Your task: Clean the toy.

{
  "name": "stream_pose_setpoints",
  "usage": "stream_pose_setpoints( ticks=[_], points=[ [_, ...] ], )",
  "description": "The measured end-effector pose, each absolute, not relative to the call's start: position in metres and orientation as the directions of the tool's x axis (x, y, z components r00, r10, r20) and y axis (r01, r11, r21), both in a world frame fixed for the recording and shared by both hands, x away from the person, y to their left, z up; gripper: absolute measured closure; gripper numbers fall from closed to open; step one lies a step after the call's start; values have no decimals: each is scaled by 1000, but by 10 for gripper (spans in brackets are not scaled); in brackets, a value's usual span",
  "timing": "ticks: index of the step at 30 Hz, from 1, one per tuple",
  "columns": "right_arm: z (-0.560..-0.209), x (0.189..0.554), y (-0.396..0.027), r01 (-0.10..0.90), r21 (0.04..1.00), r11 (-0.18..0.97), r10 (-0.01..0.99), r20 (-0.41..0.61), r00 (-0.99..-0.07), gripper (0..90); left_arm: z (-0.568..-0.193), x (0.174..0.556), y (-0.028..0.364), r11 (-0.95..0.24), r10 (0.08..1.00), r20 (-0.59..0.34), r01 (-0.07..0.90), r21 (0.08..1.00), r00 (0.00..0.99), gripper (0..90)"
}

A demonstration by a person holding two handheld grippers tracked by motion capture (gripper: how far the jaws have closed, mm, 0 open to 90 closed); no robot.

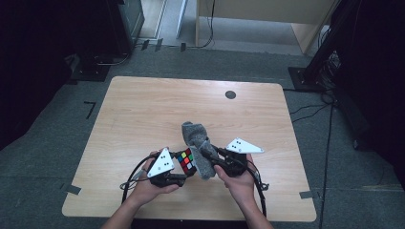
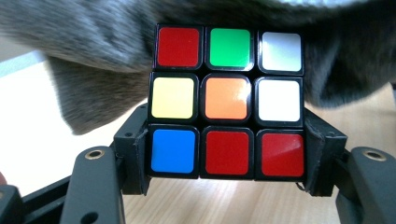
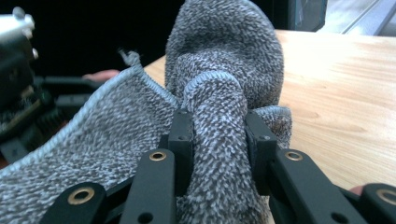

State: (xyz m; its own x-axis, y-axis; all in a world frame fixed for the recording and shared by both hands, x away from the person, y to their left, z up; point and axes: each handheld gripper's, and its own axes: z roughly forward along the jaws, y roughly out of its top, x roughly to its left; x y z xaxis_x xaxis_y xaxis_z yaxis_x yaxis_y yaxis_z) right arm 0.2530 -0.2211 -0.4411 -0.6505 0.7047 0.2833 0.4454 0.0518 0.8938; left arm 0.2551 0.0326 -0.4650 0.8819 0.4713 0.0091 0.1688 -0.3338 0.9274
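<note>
A person seated at the near edge of a wooden table (image 1: 143,109) works a puzzle cube (image 1: 186,161) and a grey cloth (image 1: 198,143) together, one held in each of two hand-held tongs. The left gripper (image 1: 179,177) is clamped on the cube's bottom row, its jaws pressing the two opposite sides, as the left gripper view shows, where the cube (image 2: 227,100) stands upright with its orange-centred face toward the camera. The right gripper (image 1: 215,157) is closed on a bunched fold of the cloth; in the right gripper view the cloth (image 3: 219,116) is squeezed between the two black jaws and rises beyond them. From above, the cloth's long axis runs from the far side of the table toward the near side, slightly slanted, and its lower part lies just right of the cube, touching or nearly touching it. The cube sits left of the cloth, between the two hands and above the table's near middle. By the look of it, a wipe or wrap would come next, and that turns on the cloth being drawn leftward across the cube's face, with the right hand the nearer one to do it.
</note>
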Motion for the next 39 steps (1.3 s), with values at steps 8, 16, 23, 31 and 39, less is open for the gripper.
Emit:
stream_pose_setpoints(
  ticks=[8,16,23,31,39],
  points=[
    [-431,245,-213,406,912,60,674,263,-690,701,-470,249,21,-365,430,17,156,918,903,340],
    [-441,251,-220,440,896,64,697,276,-662,703,-466,257,34,-327,478,-8,187,926,879,339],
    [-431,247,-217,420,907,10,649,314,-693,701,-465,249,24,-349,432,24,142,926,901,340],
    [-435,248,-219,407,913,41,662,280,-695,700,-464,256,33,-328,449,-9,174,929,893,340],
    [-440,250,-220,387,918,85,710,216,-671,698,-462,254,33,-327,458,6,163,931,889,340]
  ],
)
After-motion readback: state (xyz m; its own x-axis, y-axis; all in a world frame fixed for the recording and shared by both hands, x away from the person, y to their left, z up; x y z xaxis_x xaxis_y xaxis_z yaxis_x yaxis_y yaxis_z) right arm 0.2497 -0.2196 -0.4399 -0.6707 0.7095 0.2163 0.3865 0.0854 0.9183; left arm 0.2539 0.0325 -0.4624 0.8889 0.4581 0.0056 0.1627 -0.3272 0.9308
